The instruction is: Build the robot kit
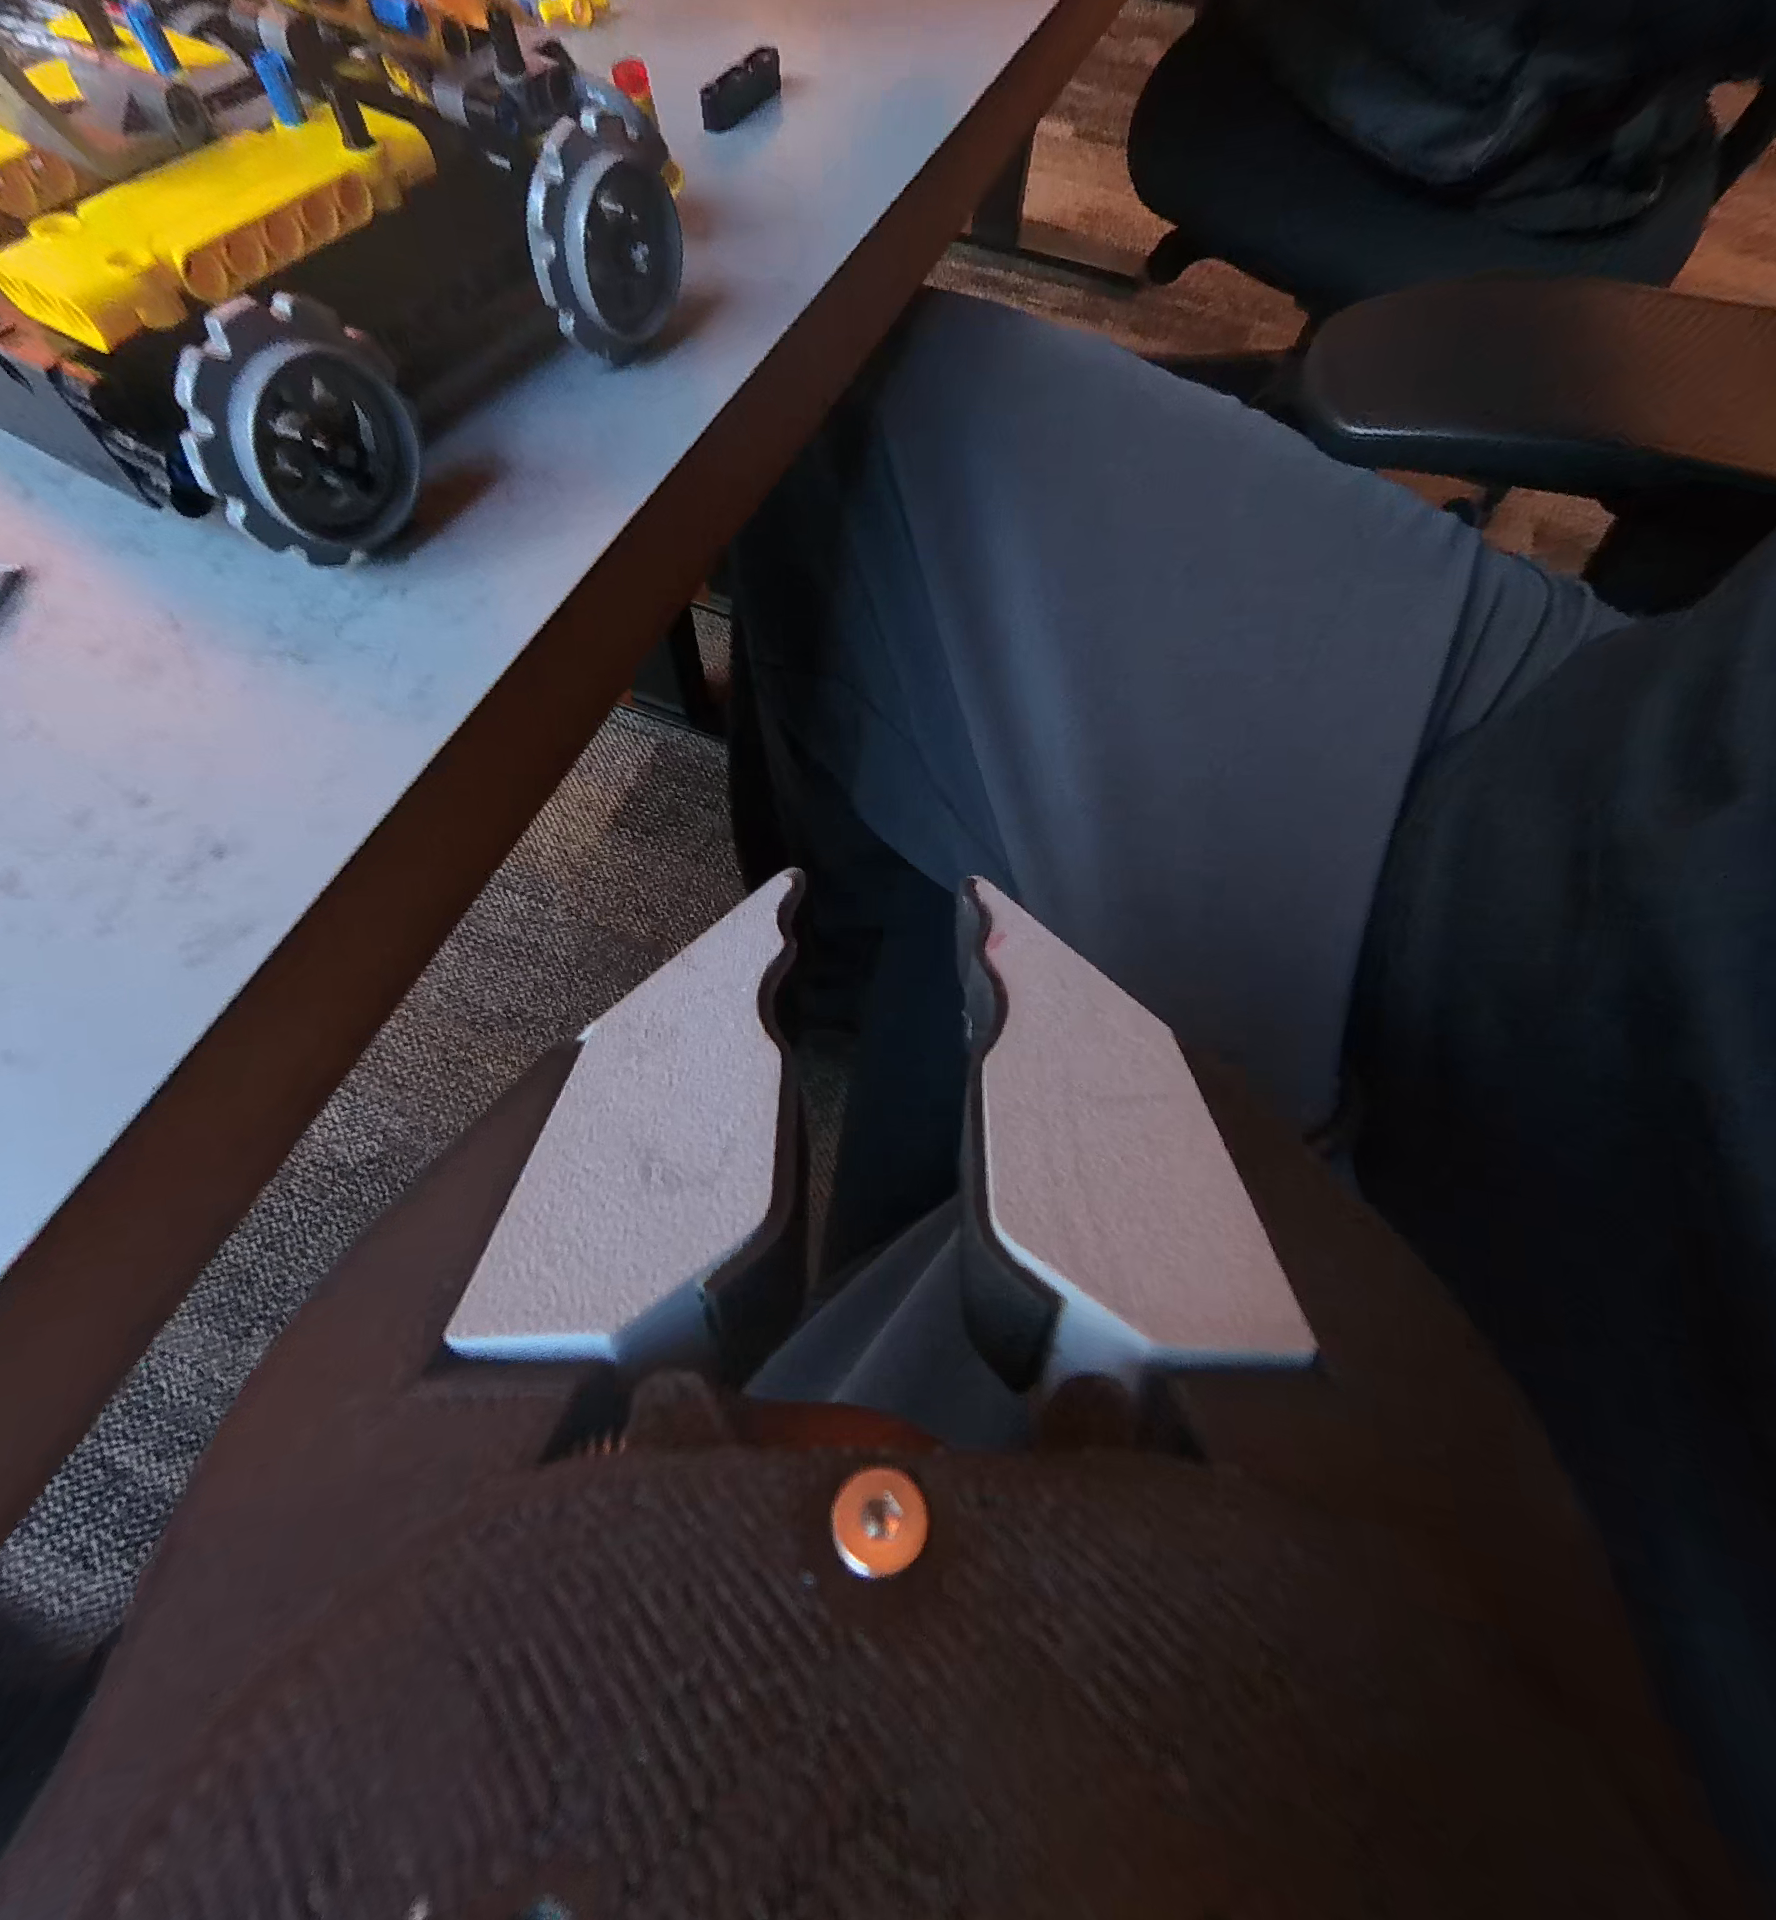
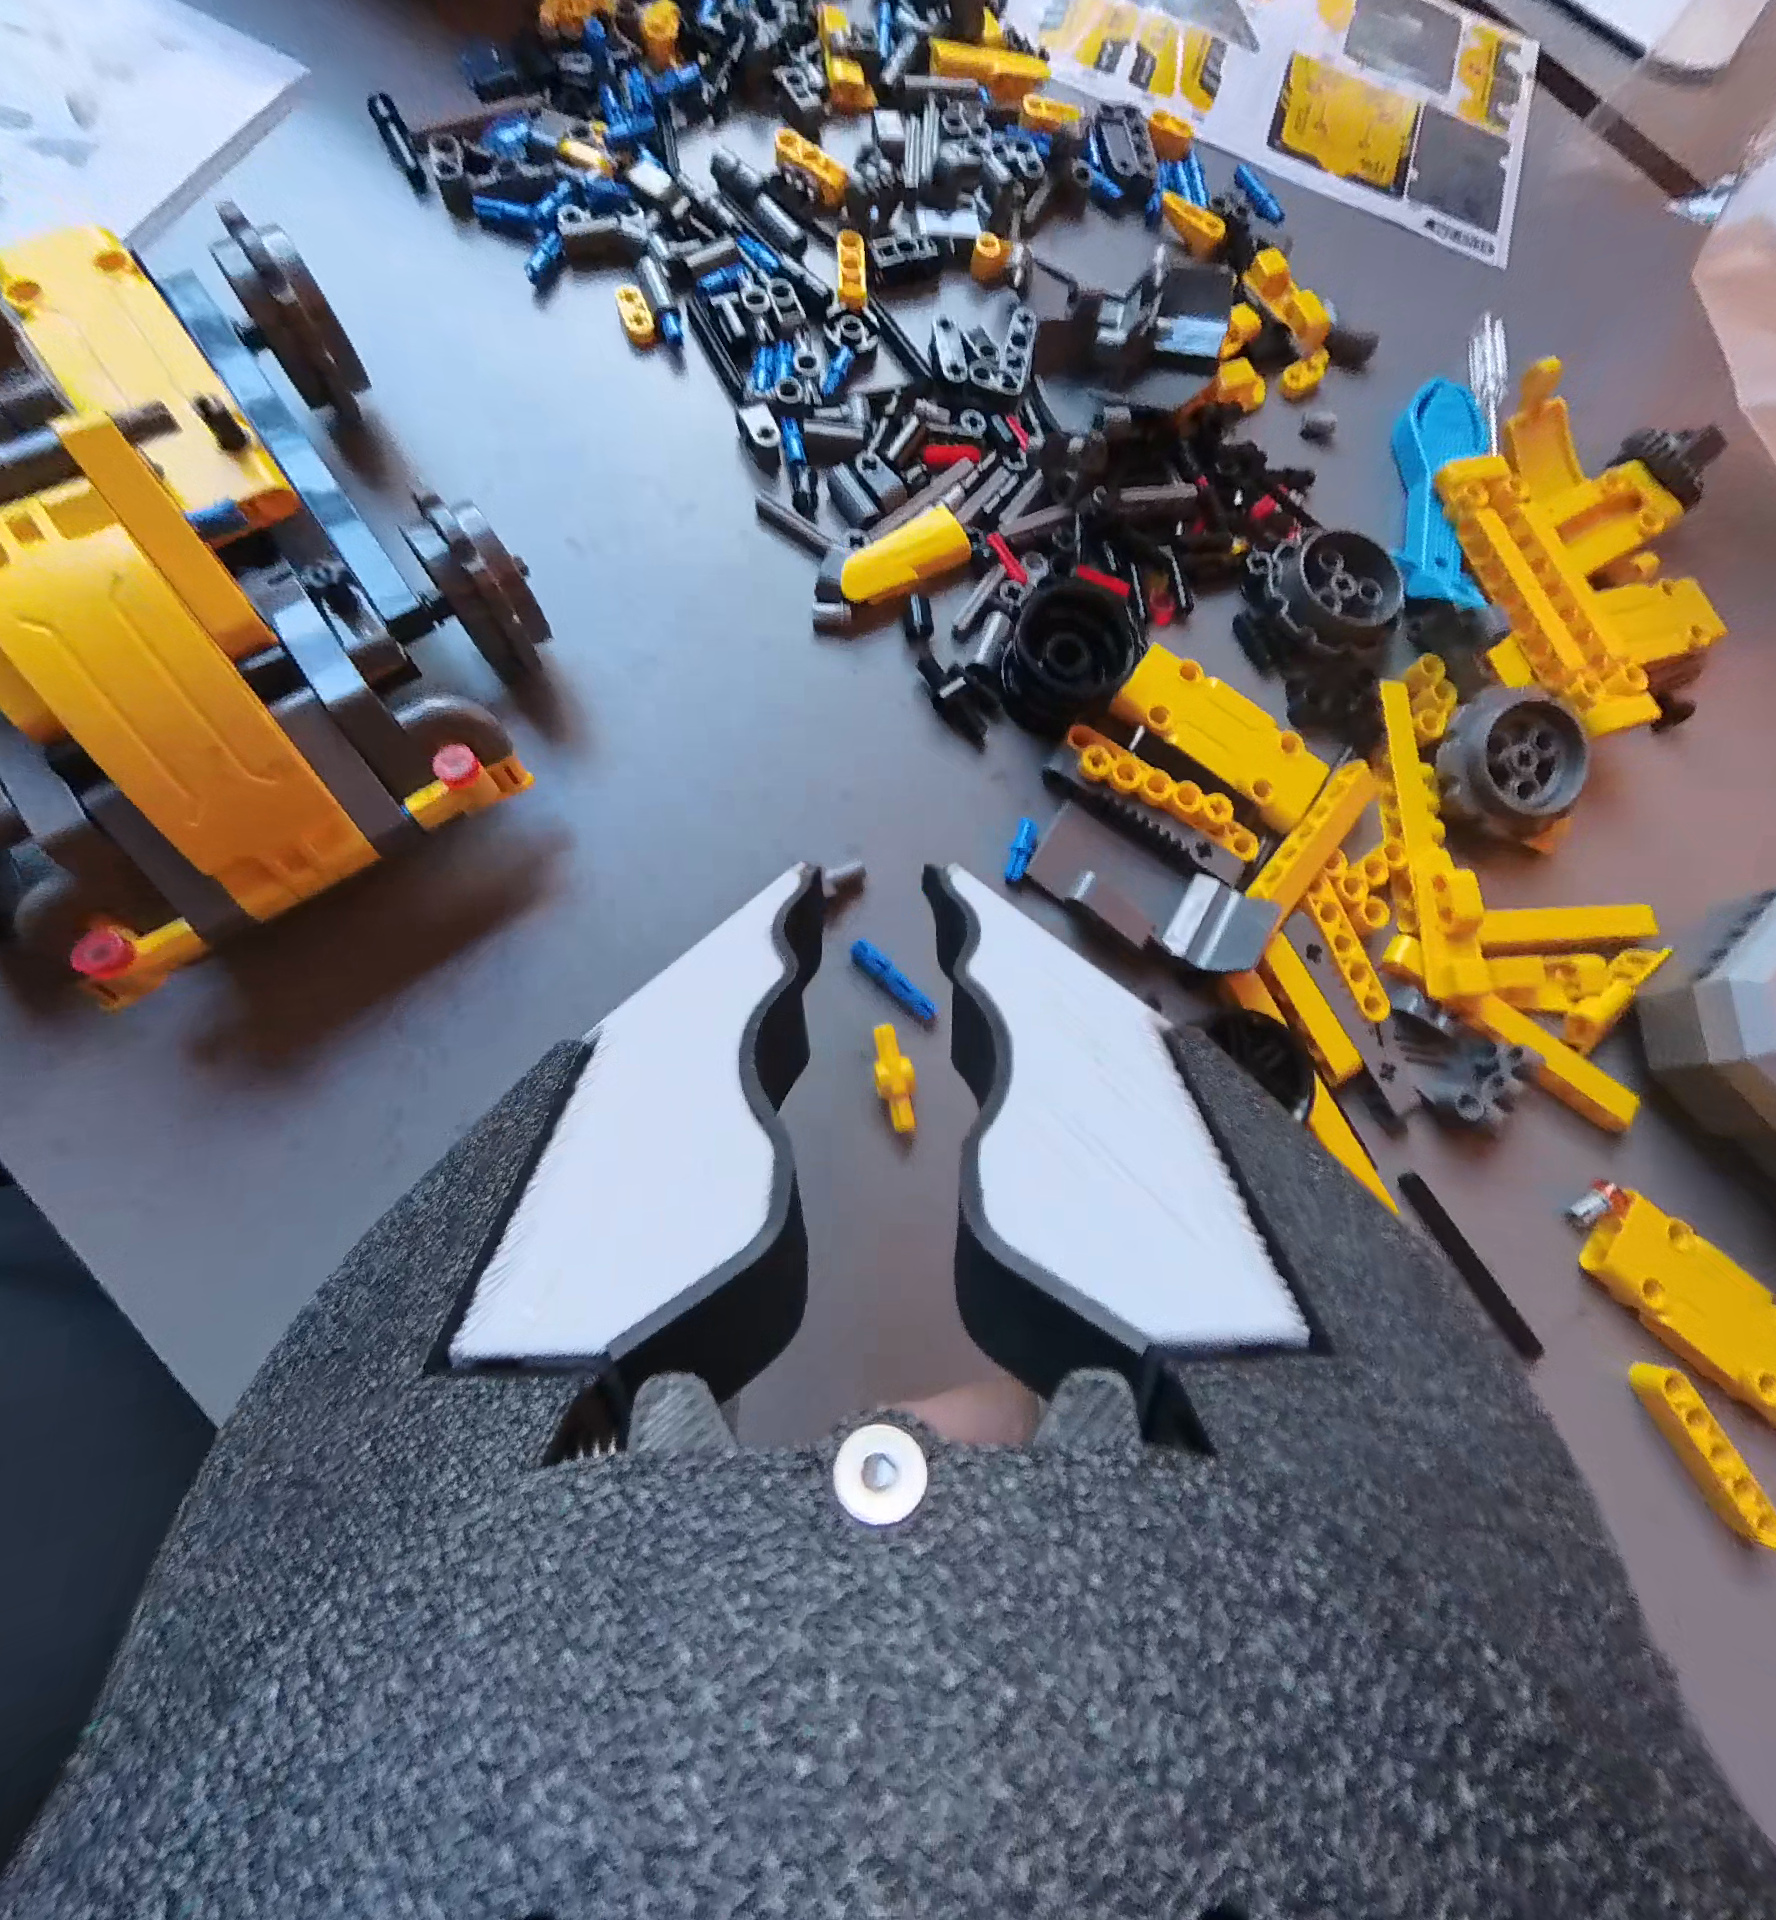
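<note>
My left gripper [image 1: 879, 904] hangs below the grey table's edge [image 1: 510, 707] over my lap, jaws apart and empty, well away from the yellow-and-black brick-built vehicle [image 1: 271, 260]. My right gripper [image 2: 873, 894] hovers low over the table, jaws apart and empty, with a small blue plastic pin [image 2: 892, 979] and a small yellow connector [image 2: 894, 1075] lying between its fingers, the loose pile of bricks [image 2: 967, 364] beyond.

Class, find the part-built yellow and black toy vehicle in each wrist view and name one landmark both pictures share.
Left wrist view: the toy vehicle sits upper left on the grey table, two toothed wheels facing the camera.
Right wrist view: the same vehicle lies at the left edge, left of the loose parts pile.
Shared landmark: its round red stud.
</note>
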Motion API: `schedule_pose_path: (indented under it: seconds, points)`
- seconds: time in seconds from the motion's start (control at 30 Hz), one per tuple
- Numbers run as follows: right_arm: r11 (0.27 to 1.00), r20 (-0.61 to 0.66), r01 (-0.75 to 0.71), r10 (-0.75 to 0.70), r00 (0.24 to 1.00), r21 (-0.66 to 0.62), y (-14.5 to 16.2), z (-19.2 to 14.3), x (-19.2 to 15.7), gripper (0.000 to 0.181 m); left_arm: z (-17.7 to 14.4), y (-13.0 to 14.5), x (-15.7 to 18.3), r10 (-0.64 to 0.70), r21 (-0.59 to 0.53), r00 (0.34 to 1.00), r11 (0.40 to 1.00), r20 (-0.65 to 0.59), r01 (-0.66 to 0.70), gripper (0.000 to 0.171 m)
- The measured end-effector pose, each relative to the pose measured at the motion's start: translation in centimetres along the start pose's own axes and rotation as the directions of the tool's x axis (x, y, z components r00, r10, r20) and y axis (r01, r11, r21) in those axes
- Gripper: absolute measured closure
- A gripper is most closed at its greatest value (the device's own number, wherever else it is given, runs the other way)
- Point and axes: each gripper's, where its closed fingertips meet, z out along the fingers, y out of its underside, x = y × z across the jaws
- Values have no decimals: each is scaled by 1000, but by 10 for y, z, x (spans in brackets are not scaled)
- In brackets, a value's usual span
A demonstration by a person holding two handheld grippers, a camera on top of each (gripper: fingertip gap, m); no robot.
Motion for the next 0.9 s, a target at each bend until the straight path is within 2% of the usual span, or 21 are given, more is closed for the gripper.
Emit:
schedule_pose_path:
  seconds: [0.1,0.3,0.43,0.7,0.9]
  points:
    - [999,5,-21,21,1000,35,-6,0,-3,161,1,0,-1,1,-3,1000,1000,4,-1,147]
    - [998,-71,-57,56,996,-2,17,-12,19,162,2,2,0,-7,-5,1000,1000,-2,6,147]
    - [996,-68,-84,86,994,21,16,-22,24,169,4,2,1,-9,-9,1000,1000,-9,9,147]
    - [1000,17,-9,10,1000,-25,12,2,-5,171,7,0,3,-3,-11,1000,1000,-11,3,147]
    - [991,20,99,-98,995,-87,11,17,-14,169,7,1,2,-3,-13,1000,1000,-9,3,147]
